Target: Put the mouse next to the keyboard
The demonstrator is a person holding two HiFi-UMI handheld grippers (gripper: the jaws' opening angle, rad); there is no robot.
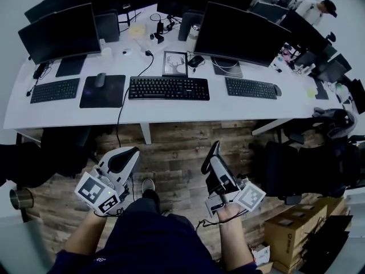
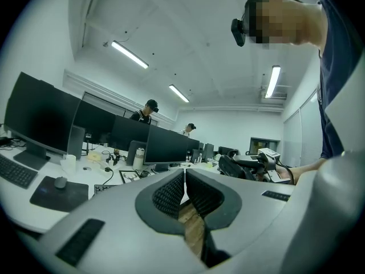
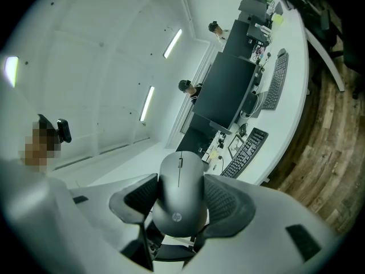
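My right gripper (image 3: 181, 205) is shut on a grey mouse (image 3: 180, 184), which stands nose-up between the pads. In the head view this gripper (image 1: 213, 153) hangs over the wooden floor, short of the white desk (image 1: 171, 110). The middle black keyboard (image 1: 169, 88) lies on the desk ahead, and shows in the right gripper view as the keyboard (image 3: 248, 146) at the desk edge. My left gripper (image 1: 126, 156) is also over the floor. Its jaws (image 2: 185, 181) are shut with nothing between them.
A mouse pad (image 1: 103, 91) with another mouse (image 1: 101, 79) lies left of the middle keyboard; a picture frame (image 1: 175, 63) stands behind it. More keyboards (image 1: 55, 90) (image 1: 250, 88) and monitors (image 1: 240, 34) line the desk. Office chairs (image 1: 296, 164) and cardboard boxes (image 1: 296, 233) stand at the right.
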